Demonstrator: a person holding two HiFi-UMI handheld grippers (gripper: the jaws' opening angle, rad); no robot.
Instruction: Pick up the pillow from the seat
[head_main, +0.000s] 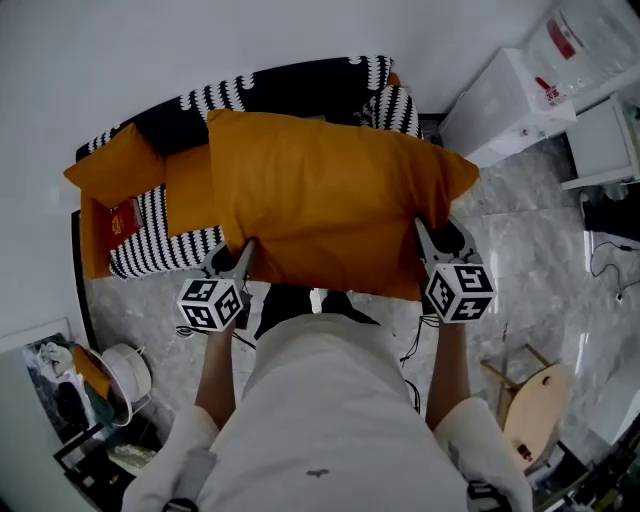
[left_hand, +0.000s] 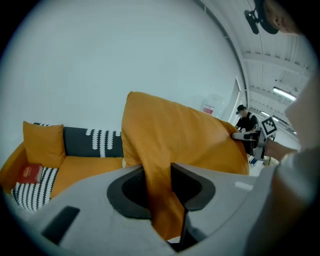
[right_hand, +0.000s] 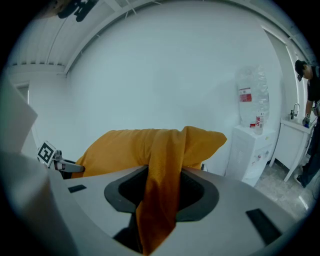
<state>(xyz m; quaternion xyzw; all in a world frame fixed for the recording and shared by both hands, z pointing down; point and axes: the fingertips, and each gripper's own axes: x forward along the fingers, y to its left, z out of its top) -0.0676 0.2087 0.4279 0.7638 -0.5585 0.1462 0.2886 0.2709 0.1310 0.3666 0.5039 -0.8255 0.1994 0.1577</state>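
A large orange pillow (head_main: 330, 200) hangs in the air in front of the sofa, held by both grippers at its near corners. My left gripper (head_main: 243, 262) is shut on the pillow's near-left corner, and a fold of orange cloth (left_hand: 162, 195) runs down between its jaws. My right gripper (head_main: 425, 245) is shut on the near-right corner, and the cloth (right_hand: 160, 200) is pinched the same way there. From the left gripper view the pillow (left_hand: 185, 135) stands up above the seat, with the right gripper (left_hand: 250, 137) at its far end.
The sofa (head_main: 180, 180) has an orange seat, a dark back with white pattern, a small orange cushion (head_main: 115, 165), a striped throw (head_main: 165, 245) and a red book (head_main: 122, 220). A white water dispenser (head_main: 505, 105) stands at right, a wooden stool (head_main: 535, 405) lower right, clutter lower left.
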